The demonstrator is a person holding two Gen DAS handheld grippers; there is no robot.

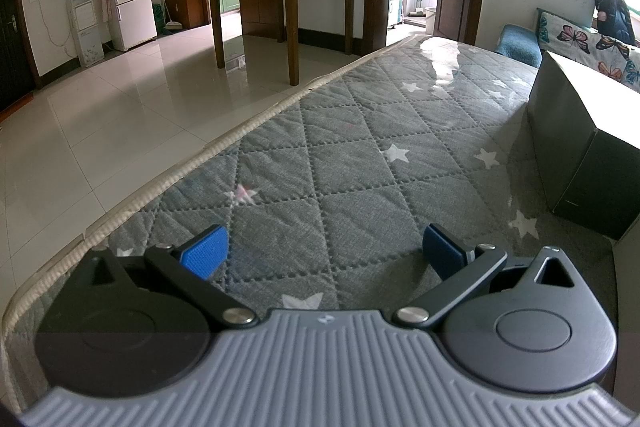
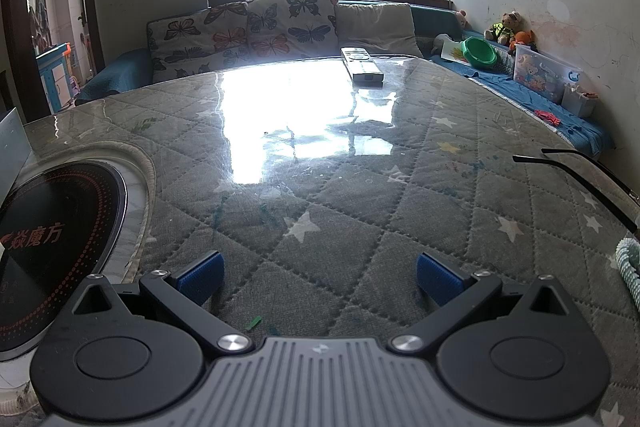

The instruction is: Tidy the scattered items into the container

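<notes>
Both the left hand-held gripper (image 1: 326,253) and right hand-held gripper (image 2: 320,277) hung released, empty; no pickup begun; next, likely the remote (image 2: 362,67) at the worktop's (image 2: 340,187) far edge.

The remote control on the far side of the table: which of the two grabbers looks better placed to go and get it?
Probably the right. The remote control lies ahead of the right gripper, whose jaws are open and empty. The left gripper, also open, sees only bare cloth and the dark box.
</notes>
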